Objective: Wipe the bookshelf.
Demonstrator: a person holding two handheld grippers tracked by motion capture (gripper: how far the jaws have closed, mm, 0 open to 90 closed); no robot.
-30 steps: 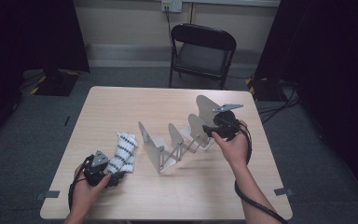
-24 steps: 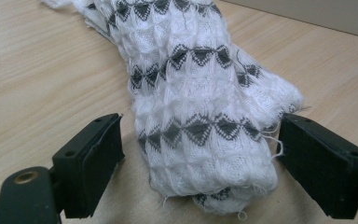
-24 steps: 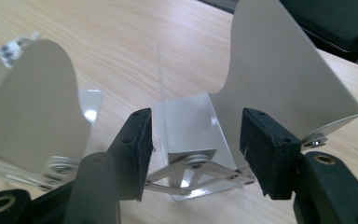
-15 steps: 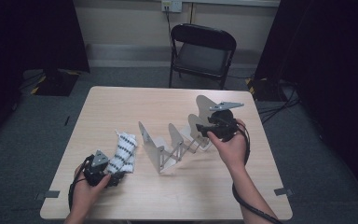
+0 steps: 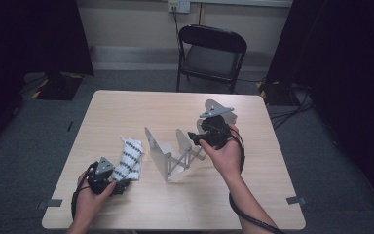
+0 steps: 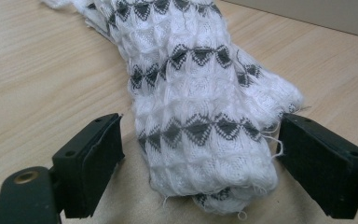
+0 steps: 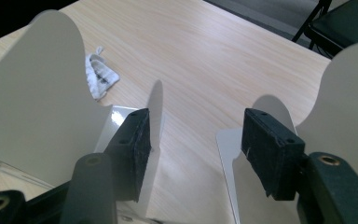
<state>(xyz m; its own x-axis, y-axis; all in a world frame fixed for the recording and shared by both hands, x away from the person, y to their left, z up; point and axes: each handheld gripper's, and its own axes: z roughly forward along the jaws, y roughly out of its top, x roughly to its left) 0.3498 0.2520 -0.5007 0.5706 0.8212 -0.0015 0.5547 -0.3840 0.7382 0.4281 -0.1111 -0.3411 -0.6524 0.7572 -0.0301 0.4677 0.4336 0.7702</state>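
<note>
Item: rolled knit cloth (image 5: 129,161), white w/ rows of dark diamond/triangle pattern, soft ribbed weave, frayed threads at near end; lies on wood-grain table (image 5: 126,112), front-left area, just beside rack. Left gripper (image 5: 108,179) low at table's front-left edge, person's hand round it; in left gripper view the cloth (image 6: 200,121) end sits between the two black jaws, right pad at or nearly at the fabric edge, left pad standing clear w/ a gap, so jaws wide, not pressing. That view gives the weave detail & loose fibres; high view gives placement on table. Item: accordion-type divider rack (image 5: 175,153), thin grey metal plates w/ rounded tops, joined by criss-cross struts, smooth matte finish, upright mid-table. Right gripper (image 5: 199,138) held above rack's right part, grey three-cornered plate on top, cable trailing to the arm; jaws have just been opening. Right gripper view: its jaws stand apart w/ bare table between, one plate (image 7: 37,93) left of left jaw, another plate (image 7: 349,107) right of right jaw, cloth far off. Black folding chair (image 5: 212,53) behind table, grey carpet floor
</note>
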